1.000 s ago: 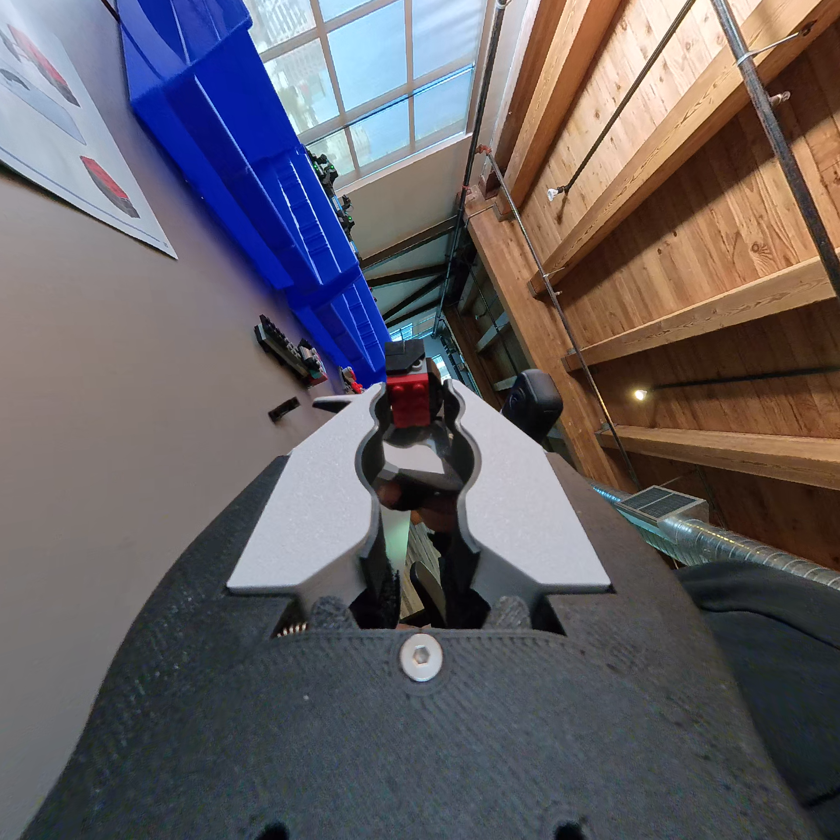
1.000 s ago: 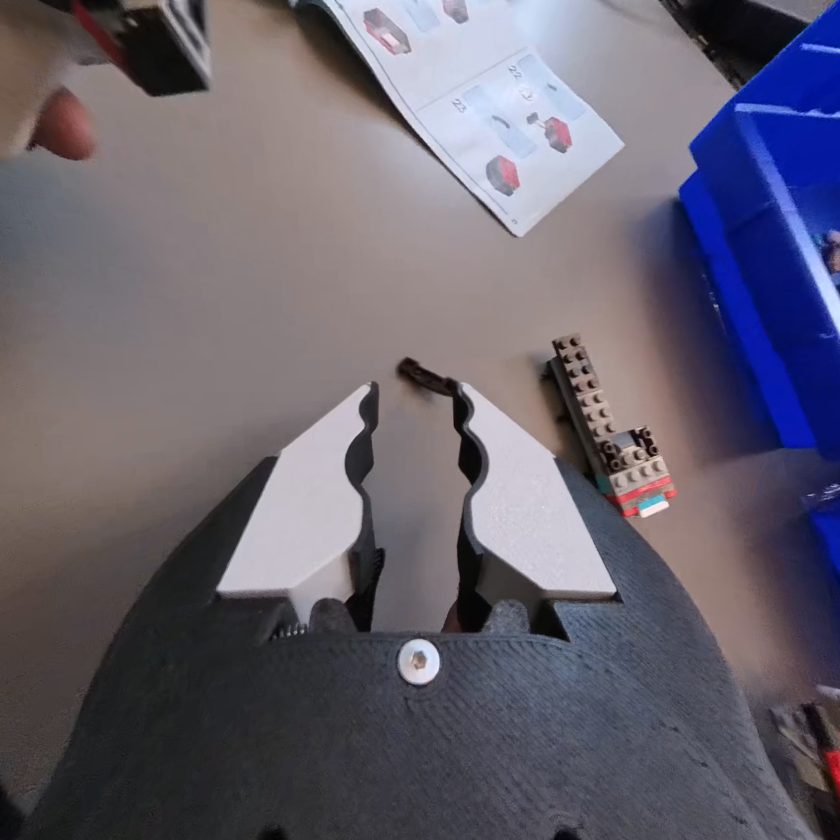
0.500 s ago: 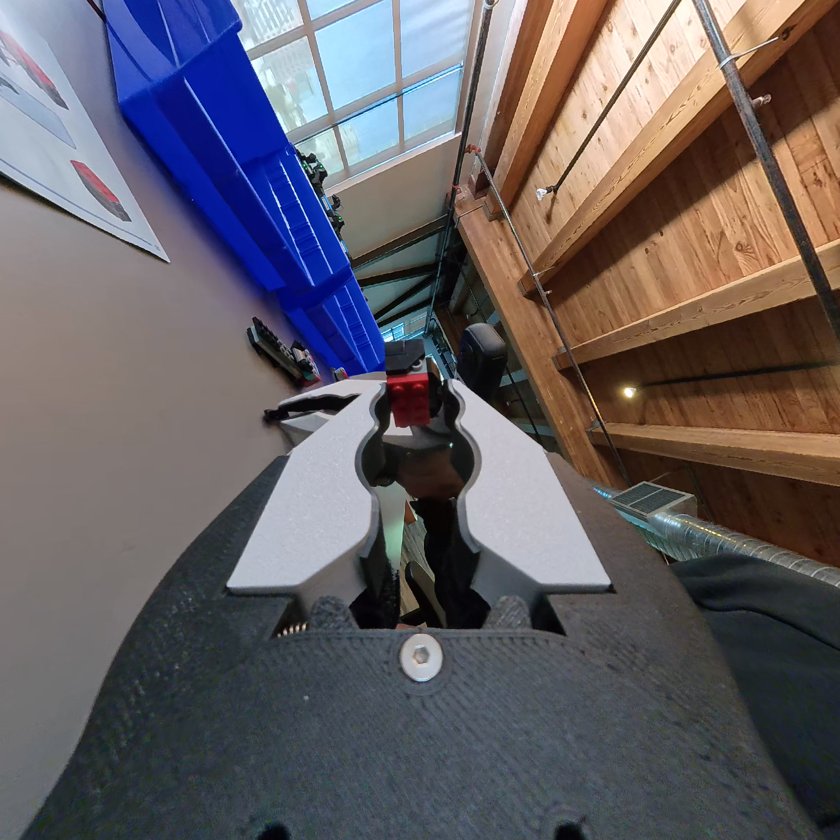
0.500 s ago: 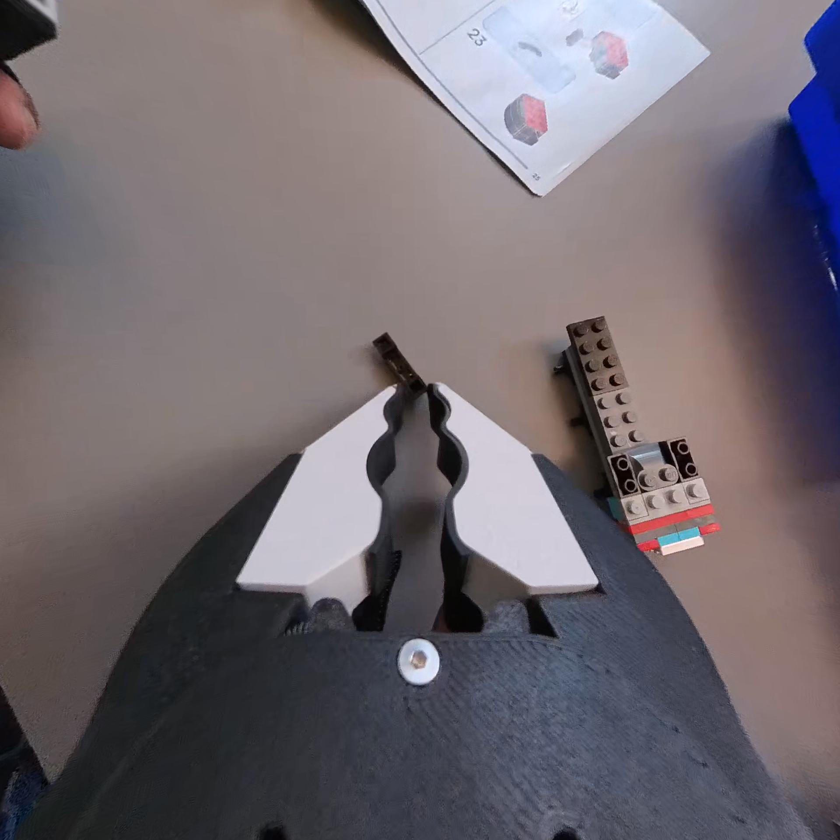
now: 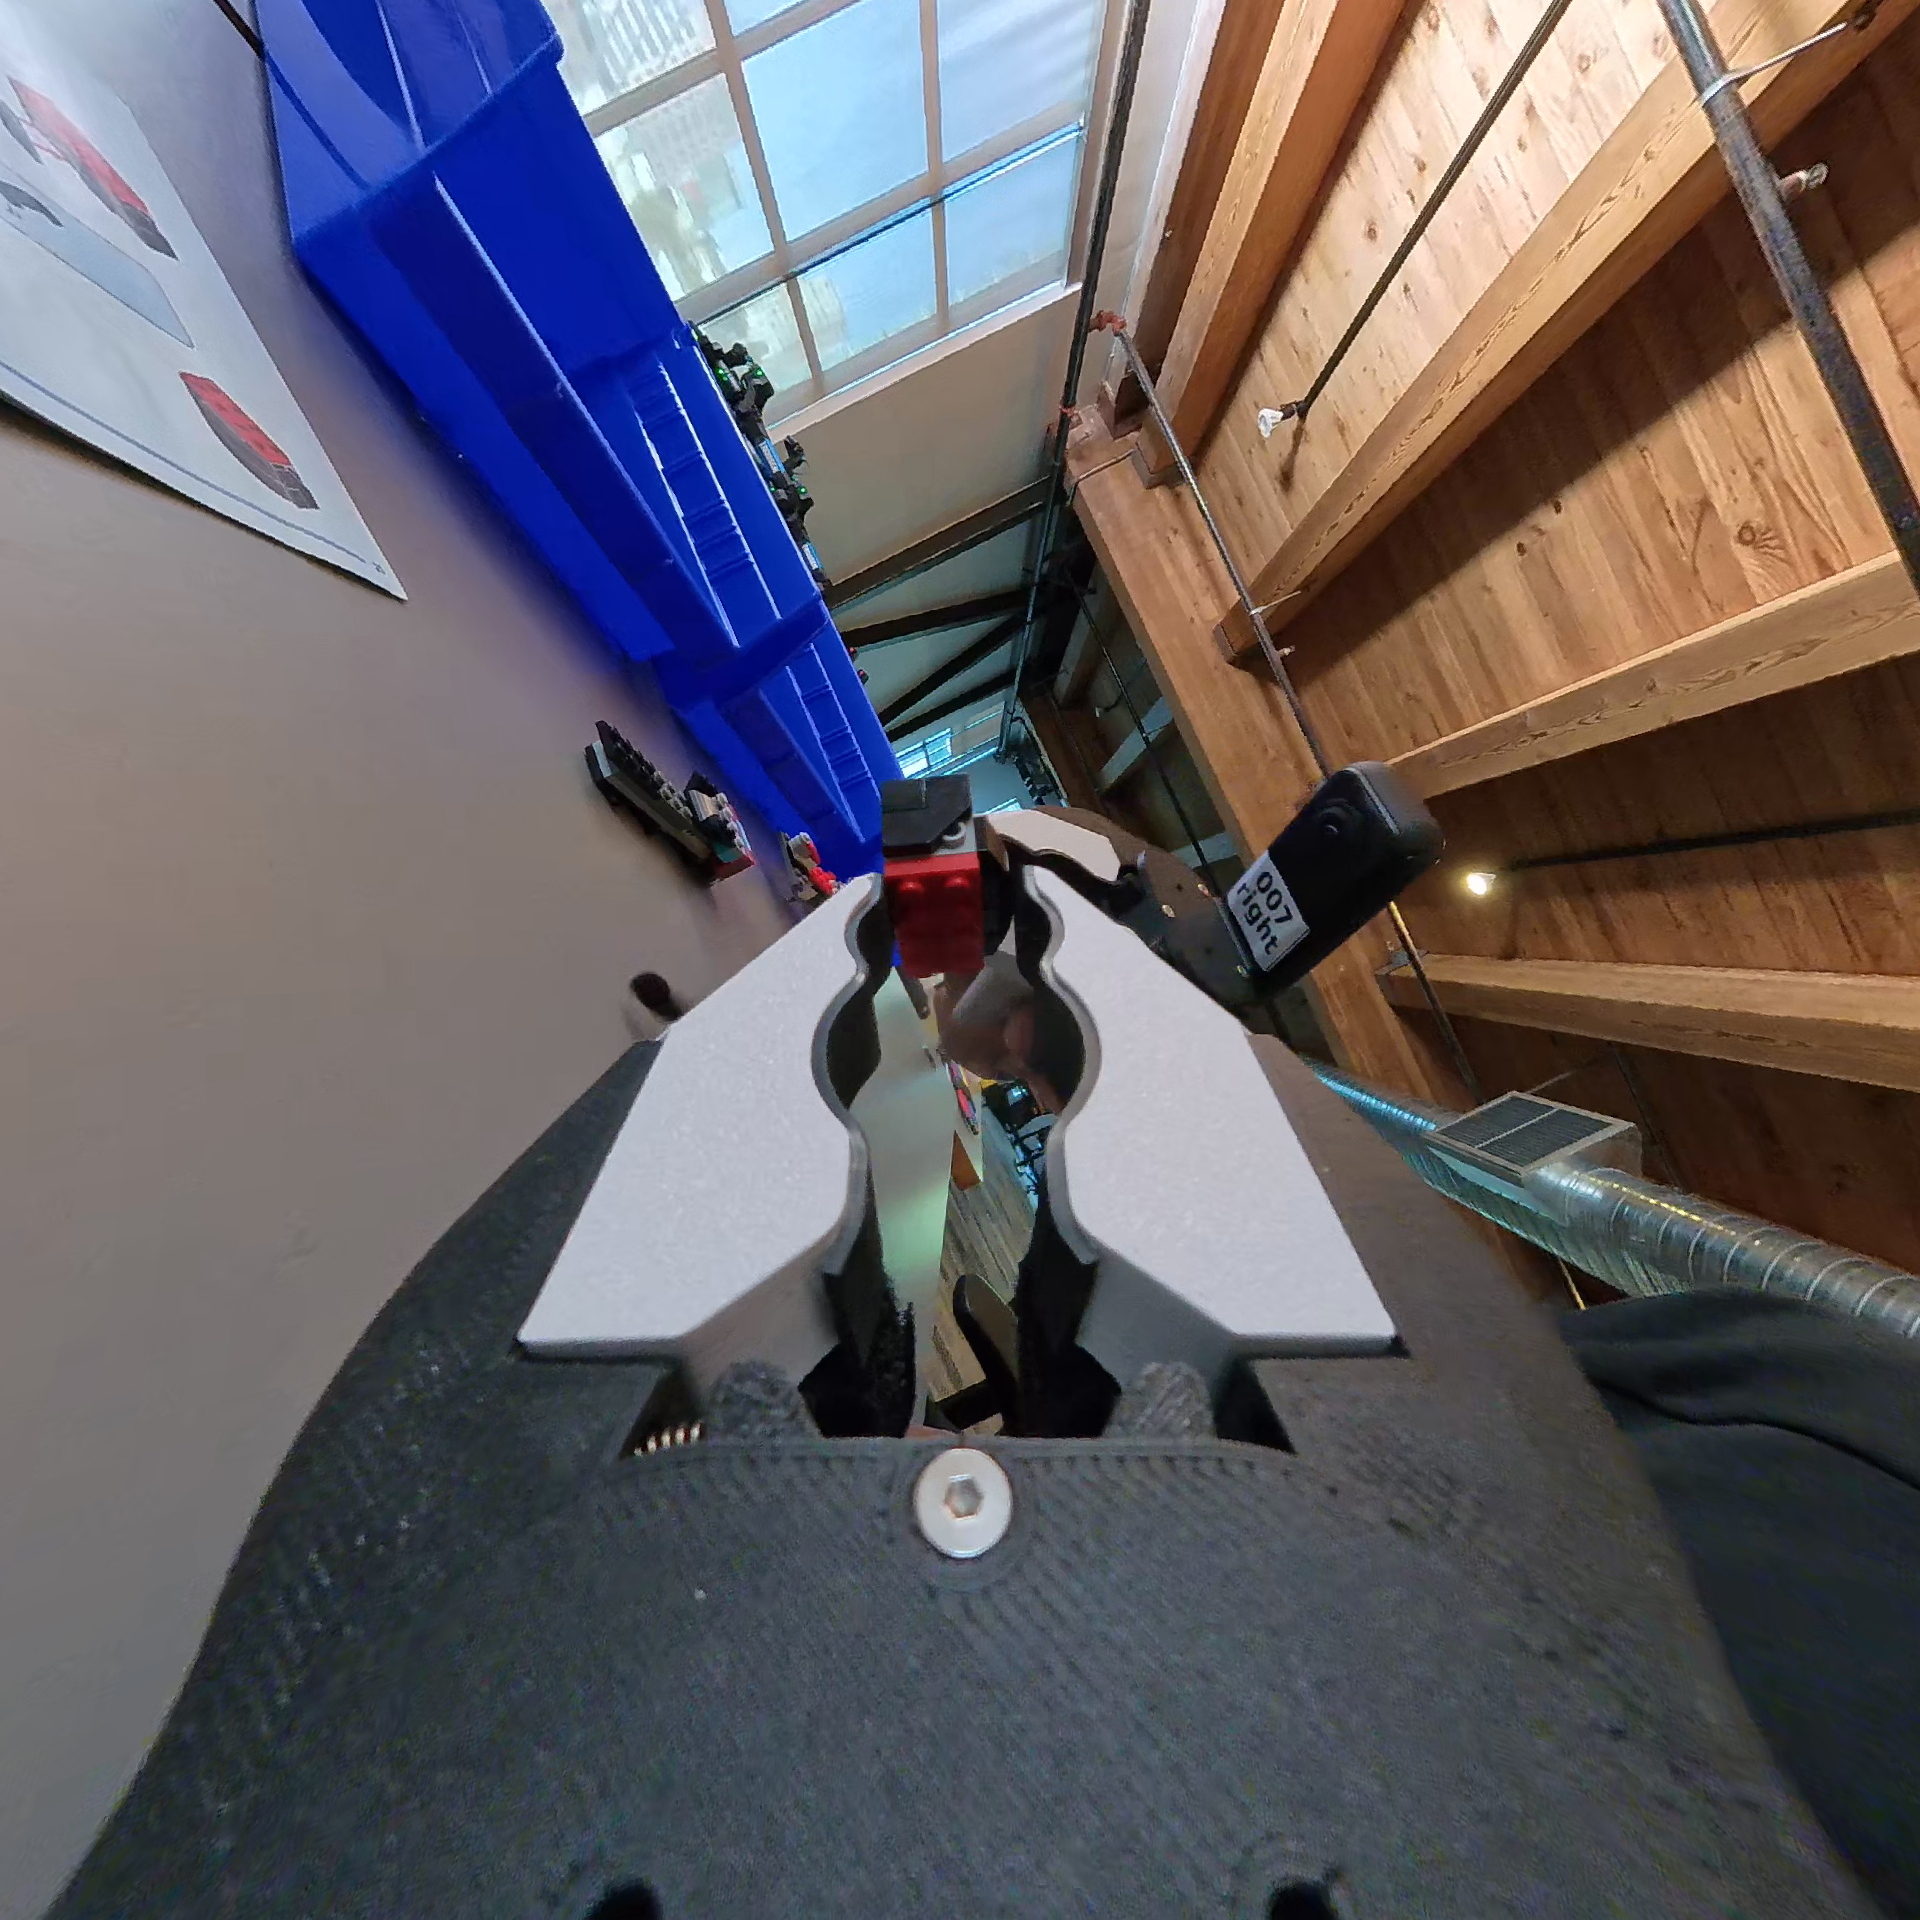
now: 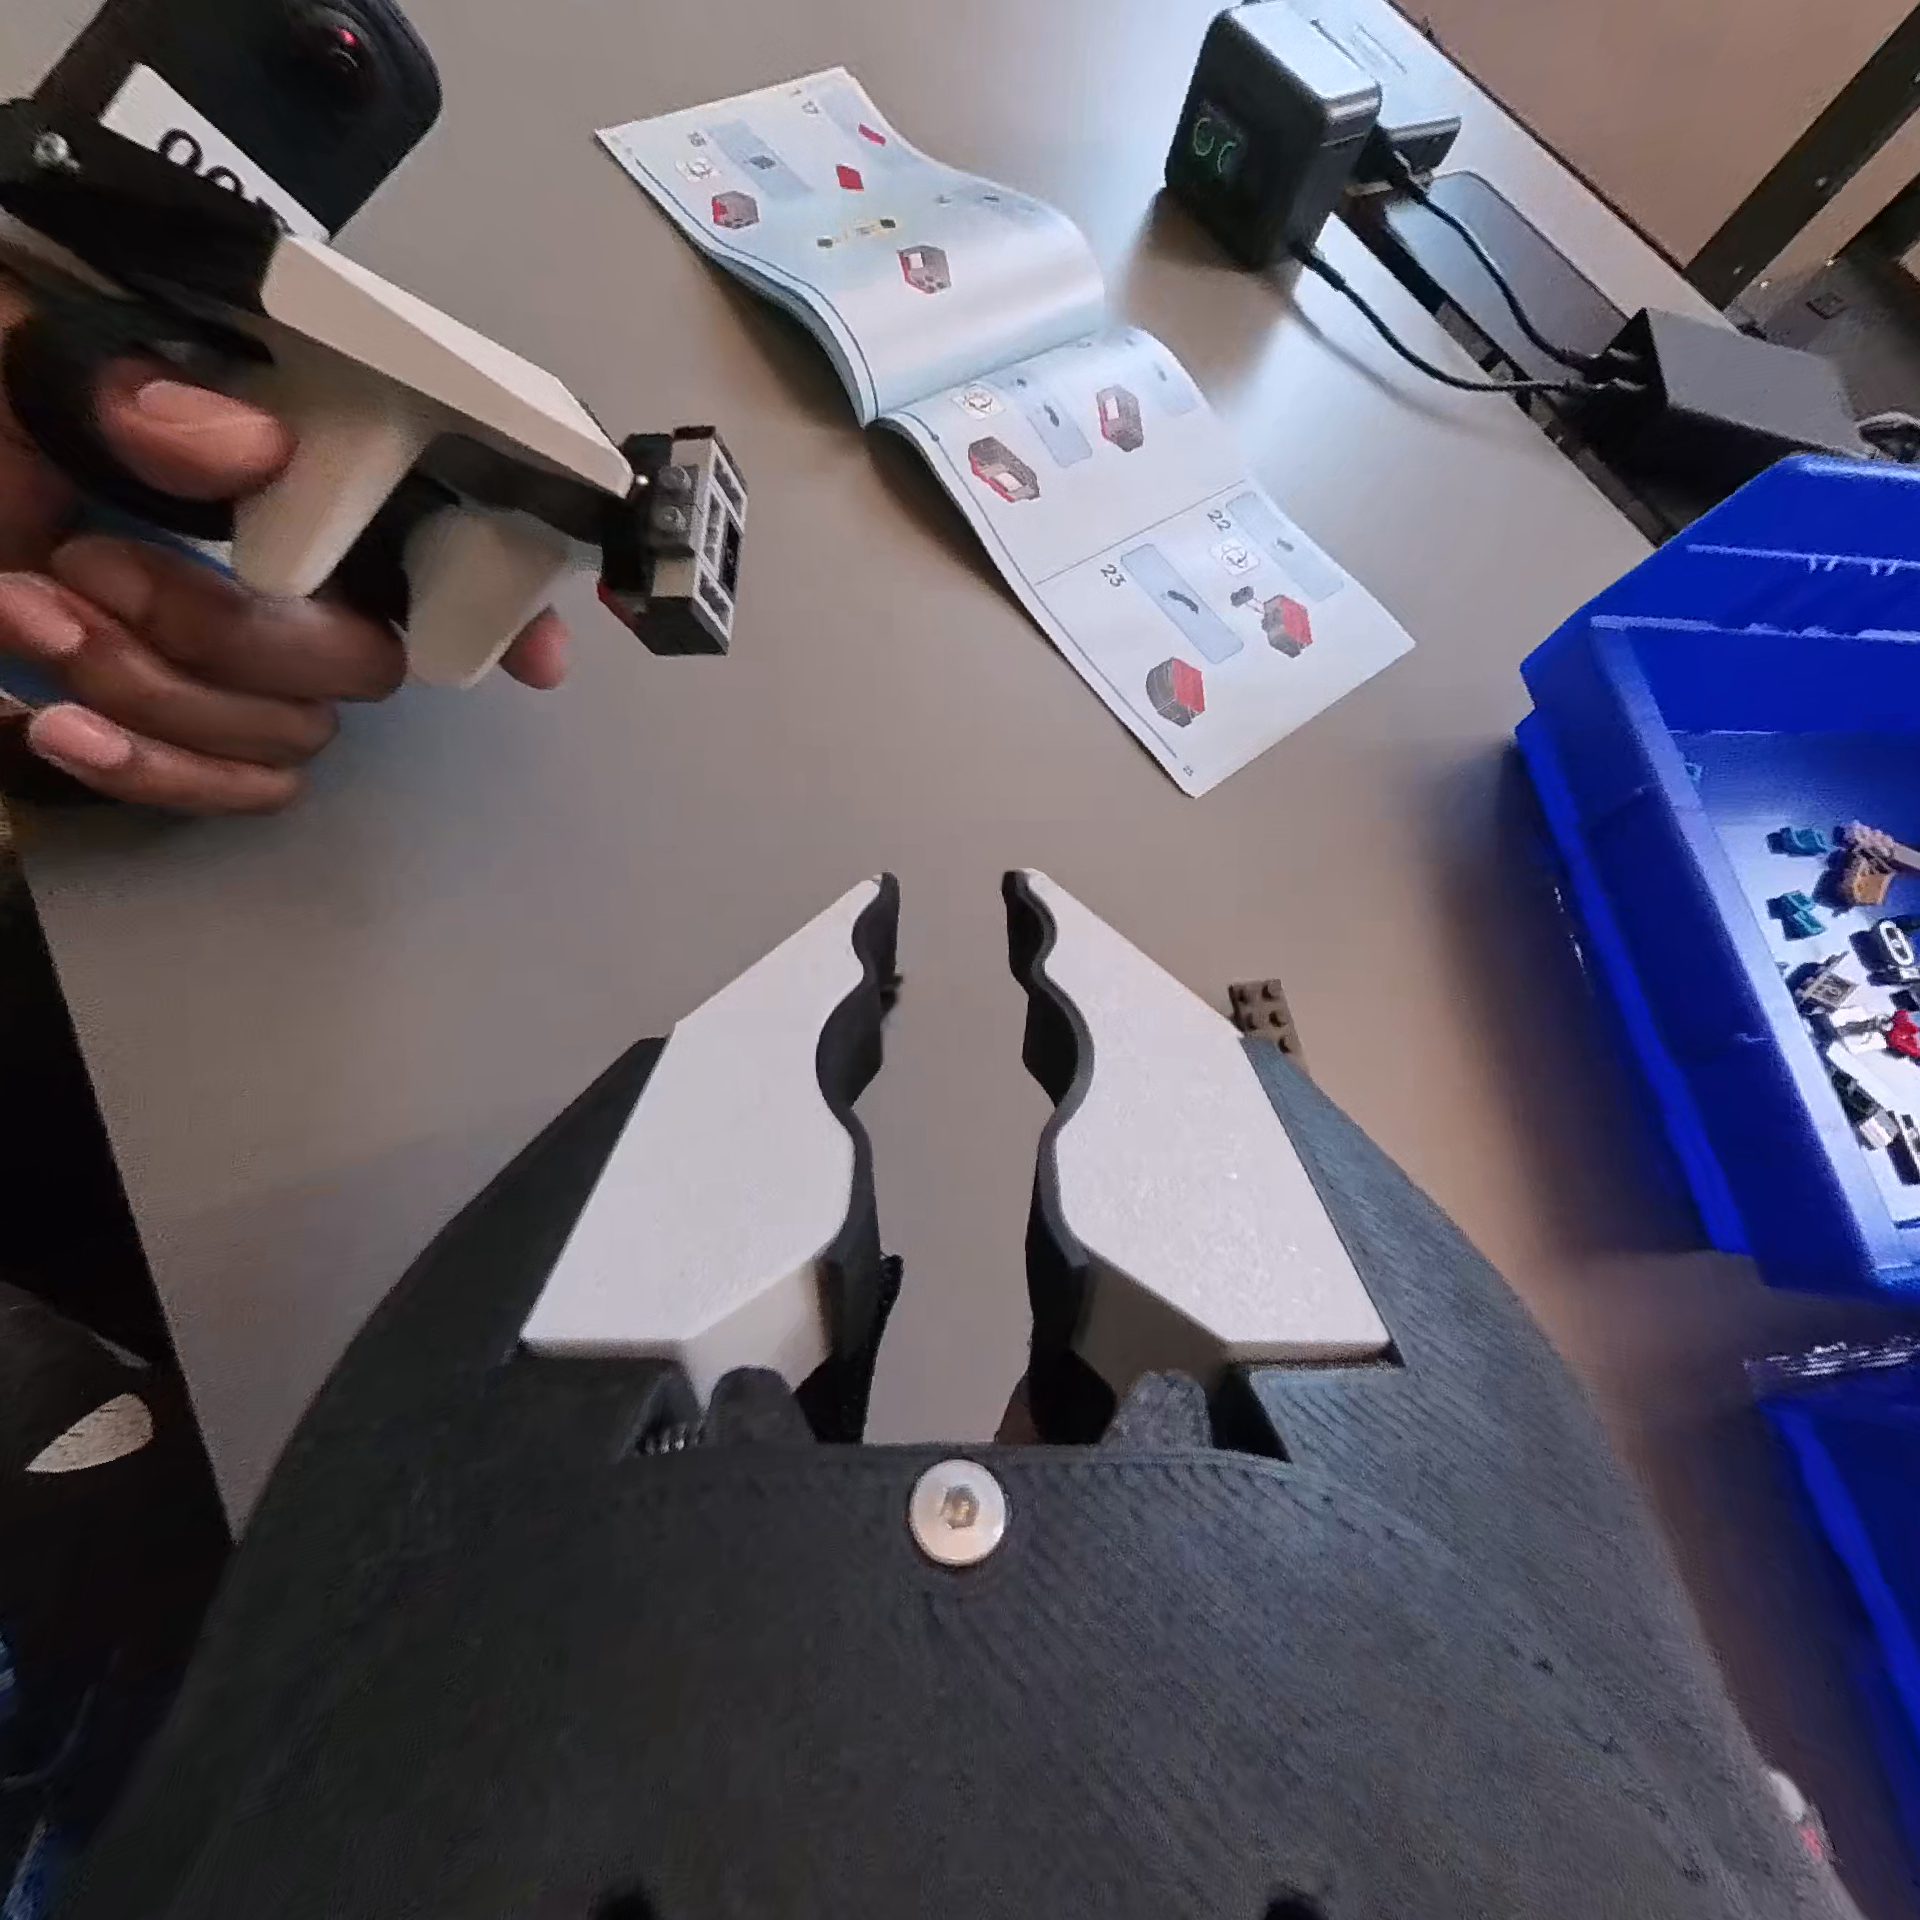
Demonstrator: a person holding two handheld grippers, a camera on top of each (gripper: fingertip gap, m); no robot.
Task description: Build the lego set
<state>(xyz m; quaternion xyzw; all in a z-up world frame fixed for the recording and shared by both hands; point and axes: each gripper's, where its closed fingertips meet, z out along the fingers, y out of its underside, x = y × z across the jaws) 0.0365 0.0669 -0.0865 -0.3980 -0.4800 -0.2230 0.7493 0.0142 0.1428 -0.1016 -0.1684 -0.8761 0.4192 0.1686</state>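
Lifted since a moment ago: my right gripper point(image 6: 948, 883), jaws slightly apart, possibly pinching a small dark piece, though I cannot tell. My left gripper point(image 5: 940, 894) clamps the red-and-black brick sub-assembly point(image 5: 932, 896) aloft. Grey studded chassis build point(image 5: 670, 805) lies unfinished on the table. Blue plastic bin point(image 6: 1621, 894): assorted loose pieces.

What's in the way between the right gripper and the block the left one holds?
Nothing visible. Only bare table shows between the right gripper and the lego block clamped in the left gripper.
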